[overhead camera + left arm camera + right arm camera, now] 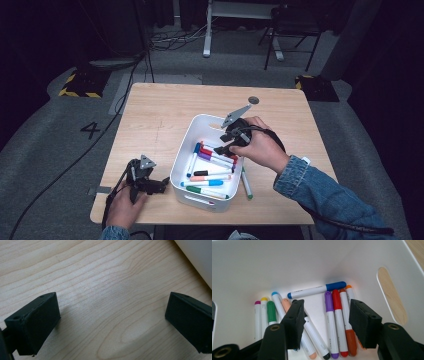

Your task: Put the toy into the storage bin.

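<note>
The two black jaws of the right gripper (325,322) are being seen nearest the lens in the right gripper view, rising from the bottom edge and standing partly apart, with nothing being pinched between their pads. Just beyond them, the markers (335,322) are lying loose on the floor of the white bin (242,267): purple, red and orange ones are lying side by side between the jaws at lower centre, a blue-capped one is lying crosswise above them, and green, yellow and magenta ones are resting at the left. A slot handle is being shown in the bin's wall at the right of that frame.

In the high view, the right gripper (231,142) is being held by a hand (262,147) over the bin's right rim, at the centre of the frame, pointed down into the bin (182,157) above the markers (212,167). One green marker (247,184) is lying outside, on the table (150,115), just beside the bin's right wall.

Toward the lower left of the high view, the left gripper (160,186) is being held low over the table, near the bin's left wall. In the left gripper view its jaws are being held wide apart over bare wood (105,290), with nothing between them, and a corner of the bin (197,257) is being seen at the upper right.
</note>
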